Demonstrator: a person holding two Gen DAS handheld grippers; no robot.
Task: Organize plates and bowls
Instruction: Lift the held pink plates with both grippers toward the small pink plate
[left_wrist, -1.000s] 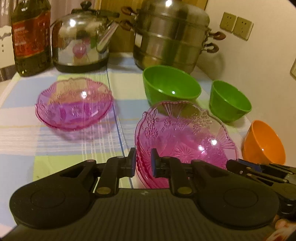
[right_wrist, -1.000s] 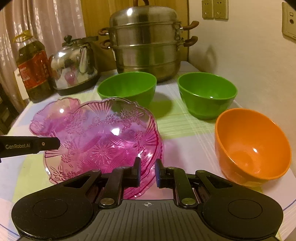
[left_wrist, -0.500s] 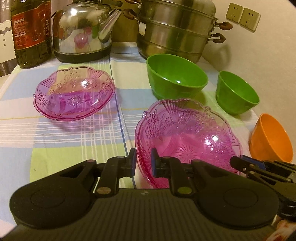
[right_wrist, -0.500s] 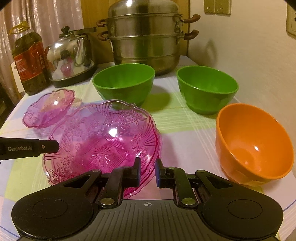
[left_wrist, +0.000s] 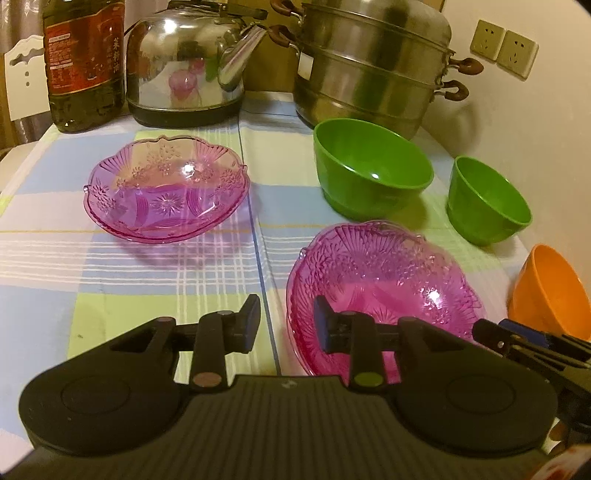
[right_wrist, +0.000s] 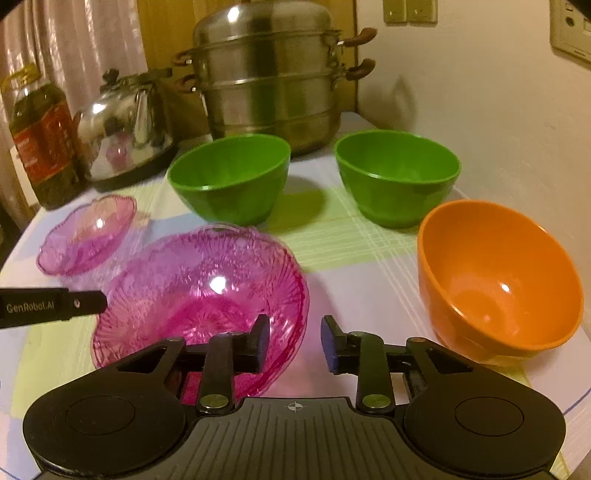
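Both tongs have just been spreading: the left gripper (left_wrist: 286, 322) straddles the near left rim of the stacked pink dishes (left_wrist: 384, 280) at lower right of its frame without pressing it, and the right gripper (right_wrist: 294, 341) gapes beside their right rim (right_wrist: 199, 295). Those dishes look thin, stiff, light, slick and likely brittle, so the scalloped rim seems the sensible hold. Each gripper slants down at the table.

The oil bottle (left_wrist: 83, 66) top is cut off, and the near pink dish (right_wrist: 199, 295) looks motion-blurred
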